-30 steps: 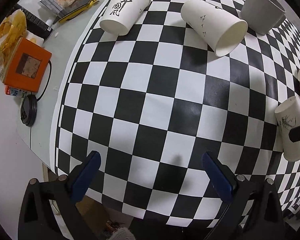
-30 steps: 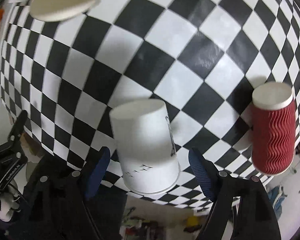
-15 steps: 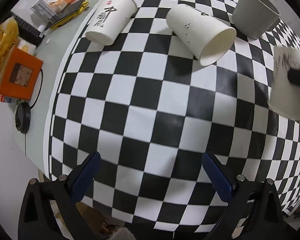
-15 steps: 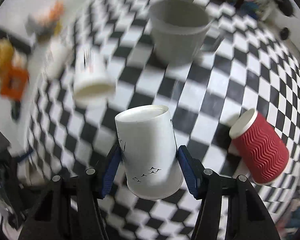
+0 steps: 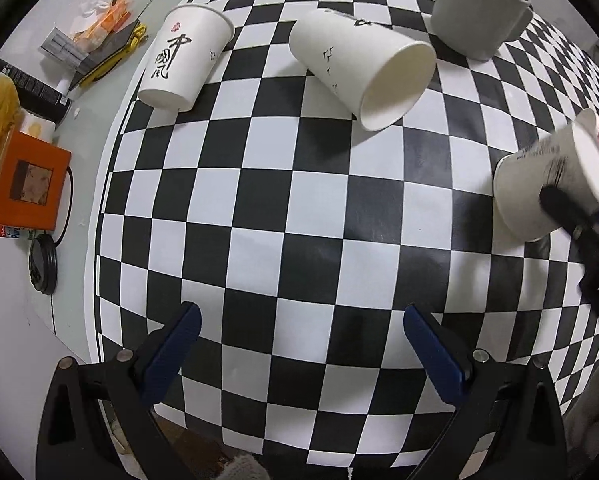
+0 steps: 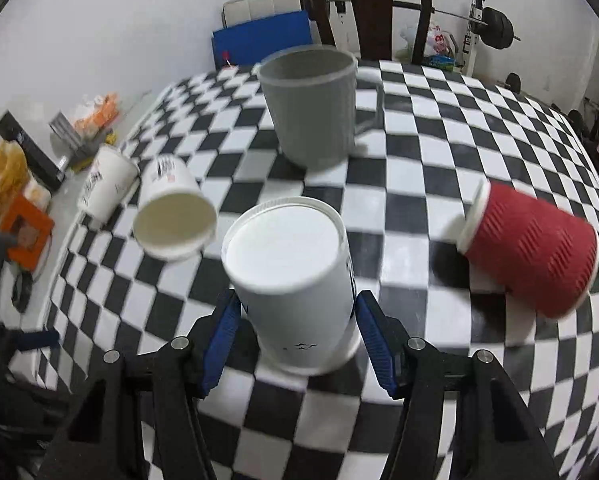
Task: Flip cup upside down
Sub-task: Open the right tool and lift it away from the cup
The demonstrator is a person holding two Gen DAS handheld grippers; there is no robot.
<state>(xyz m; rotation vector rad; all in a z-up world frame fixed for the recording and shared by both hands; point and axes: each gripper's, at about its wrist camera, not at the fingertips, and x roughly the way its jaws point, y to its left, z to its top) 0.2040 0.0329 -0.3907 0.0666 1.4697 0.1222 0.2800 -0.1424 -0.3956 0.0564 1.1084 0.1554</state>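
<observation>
— Now, which way does the white paper cup (image 6: 295,280) point?
— We find it base up, mouth down, axis near upright on the checkered cloth (image 6: 411,240), the right gripper (image 6: 295,332) clamped on its sides.
— Count?
— We count three white paper cups, one red cup (image 6: 531,248), one grey mug (image 6: 311,108); left gripper (image 5: 299,344) spread wide, holding nothing

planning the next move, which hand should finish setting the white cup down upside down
Right. The right tool already has its fingers on both sides of the white cup, which is base up over the checkered cloth. The left tool is open, empty, and far off.
</observation>
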